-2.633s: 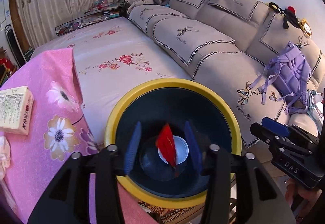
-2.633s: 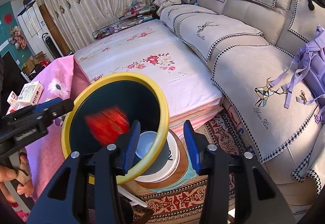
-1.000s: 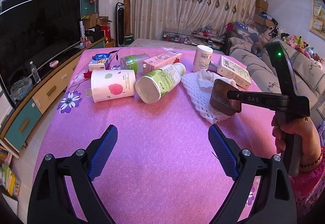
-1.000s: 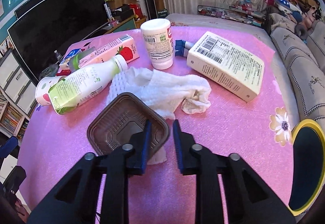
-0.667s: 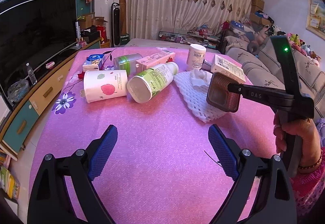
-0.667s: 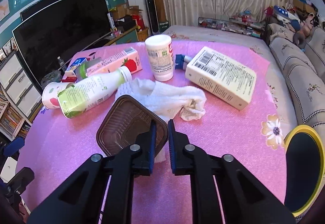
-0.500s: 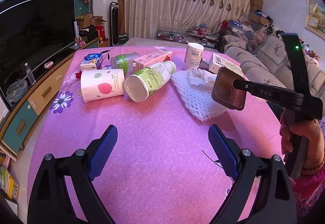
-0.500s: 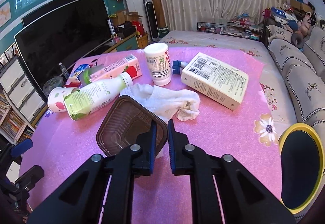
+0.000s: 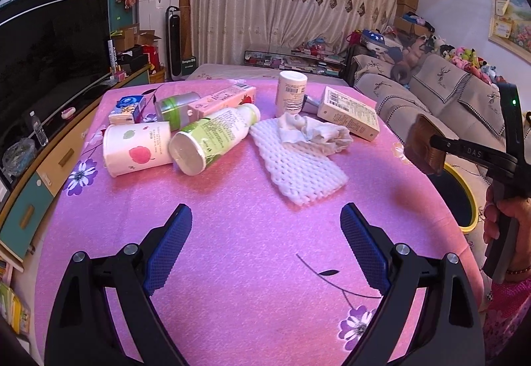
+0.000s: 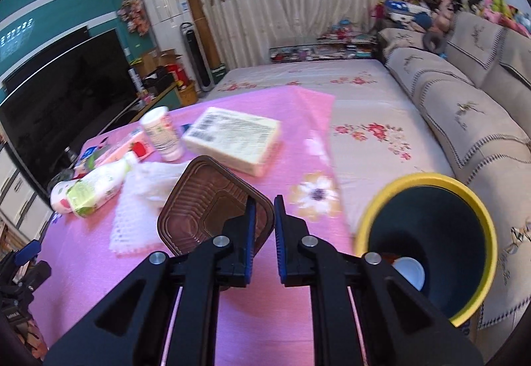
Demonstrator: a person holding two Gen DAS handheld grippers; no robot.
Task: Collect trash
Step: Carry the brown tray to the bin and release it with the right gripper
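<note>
My right gripper [image 10: 264, 200] is shut on the rim of a brown plastic tray [image 10: 205, 210], held in the air over the right edge of the pink table. The left wrist view shows the same tray [image 9: 426, 147] off the table's right side, above the bin. The yellow-rimmed dark bin [image 10: 431, 178] stands on the floor just right of the tray, with a white lid at its bottom. My left gripper [image 9: 265, 216] hangs open over bare pink cloth, with nothing between its fingers.
On the table lie a paper cup [image 9: 136, 150], a green-labelled bottle [image 9: 212, 140], a white foam net [image 9: 298, 167], a crumpled tissue [image 9: 312, 133], a beige box [image 9: 348, 112], a white jar [image 9: 292, 94] and a pink carton [image 9: 222, 100]. A sofa [image 10: 464, 120] runs behind the bin.
The right gripper closed on the brown tray, lifted it off the table and swung it right, toward the bin. The left gripper stayed open and drifted only slightly.
</note>
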